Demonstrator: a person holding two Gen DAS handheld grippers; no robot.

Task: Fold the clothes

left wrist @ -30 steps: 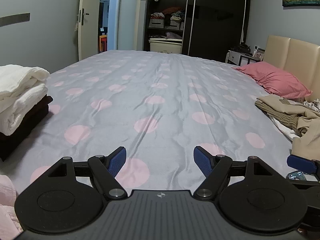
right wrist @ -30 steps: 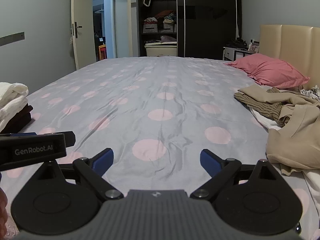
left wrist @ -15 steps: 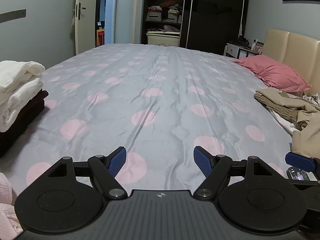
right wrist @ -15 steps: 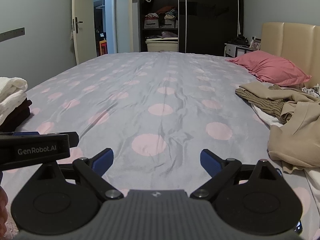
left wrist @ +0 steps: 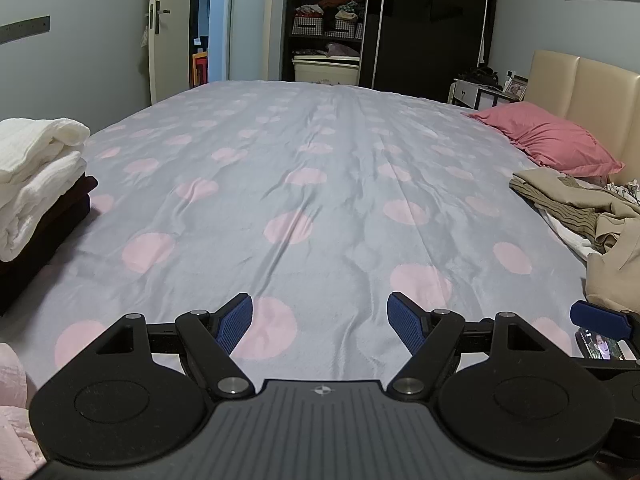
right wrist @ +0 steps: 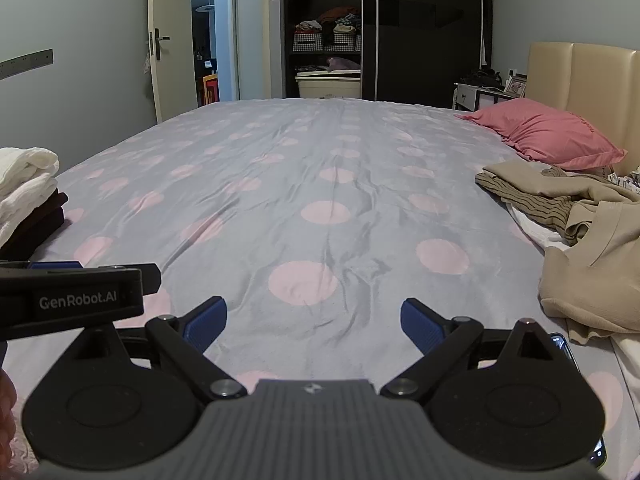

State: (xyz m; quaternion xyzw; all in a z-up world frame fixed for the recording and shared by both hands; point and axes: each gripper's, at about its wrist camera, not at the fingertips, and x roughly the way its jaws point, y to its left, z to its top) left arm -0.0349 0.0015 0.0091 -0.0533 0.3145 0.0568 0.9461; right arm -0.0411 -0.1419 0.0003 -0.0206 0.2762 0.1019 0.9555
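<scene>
A heap of unfolded beige and tan clothes (left wrist: 592,216) (right wrist: 576,220) lies at the right side of the bed, below a pink pillow (left wrist: 548,140) (right wrist: 548,136). On the left edge sits a folded stack (left wrist: 36,184) (right wrist: 24,196), white pieces over dark maroon ones. My left gripper (left wrist: 320,320) hovers open over the near part of the grey sheet, nothing between its blue pads. My right gripper (right wrist: 314,322) is open too and holds nothing. The left gripper's body (right wrist: 72,300) shows at the left of the right wrist view.
The grey bedspread with pink dots (left wrist: 320,184) stretches ahead. A phone (left wrist: 600,346) lies on the bed near the right gripper. A pale pink garment (left wrist: 12,420) pokes in at lower left. A beige headboard (right wrist: 584,92), a dark wardrobe (right wrist: 424,28) and an open door (left wrist: 168,28) lie beyond.
Both cameras have tilted slightly, so the bed sits lower in the views. Both grippers stay open and hold nothing; the clothes have not moved.
</scene>
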